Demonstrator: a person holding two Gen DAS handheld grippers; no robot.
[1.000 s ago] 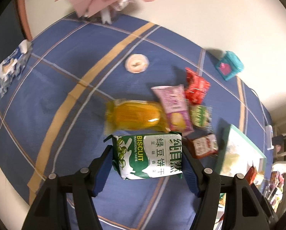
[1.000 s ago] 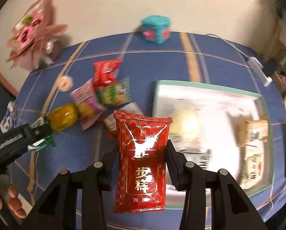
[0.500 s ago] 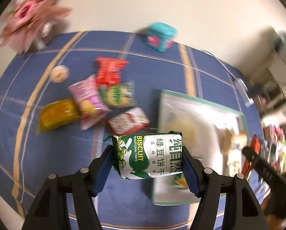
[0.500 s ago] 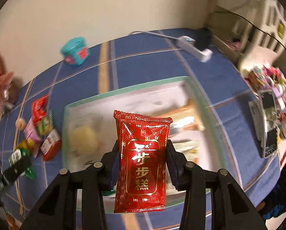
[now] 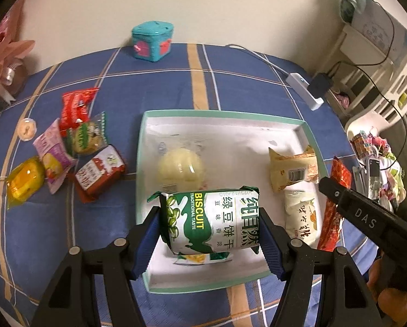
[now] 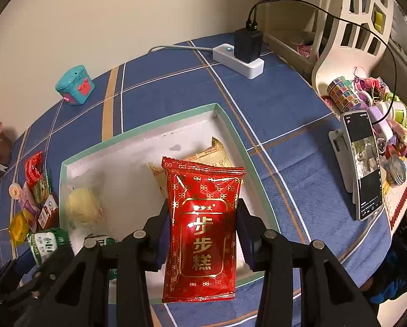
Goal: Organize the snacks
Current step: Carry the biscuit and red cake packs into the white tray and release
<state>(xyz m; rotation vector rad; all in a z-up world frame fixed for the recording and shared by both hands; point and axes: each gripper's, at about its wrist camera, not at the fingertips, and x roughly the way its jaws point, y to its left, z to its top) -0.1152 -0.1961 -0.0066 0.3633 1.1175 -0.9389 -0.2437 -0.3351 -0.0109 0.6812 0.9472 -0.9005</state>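
My left gripper (image 5: 210,234) is shut on a green-and-white biscuit pack (image 5: 211,223), held over the front of the white tray with a green rim (image 5: 222,113). My right gripper (image 6: 203,231) is shut on a red snack pack (image 6: 203,226) over the tray's (image 6: 138,133) front right part; it also shows at the right of the left wrist view (image 5: 331,218). In the tray lie a pale round bun (image 5: 180,167), a yellow wrapped snack (image 5: 293,169) and a white pack (image 5: 301,218). Several loose snacks (image 5: 80,136) lie left of the tray.
A teal toy box (image 5: 152,41) stands at the table's far edge. A white power strip with a black charger (image 6: 243,54) lies at the back right. A phone on a stand (image 6: 362,166) and small clutter sit at the right edge. A pink bow (image 5: 1,57) is far left.
Both grippers have swung right from the loose snack pile to over the tray, each still holding its pack. The right gripper now sits beside the left one.
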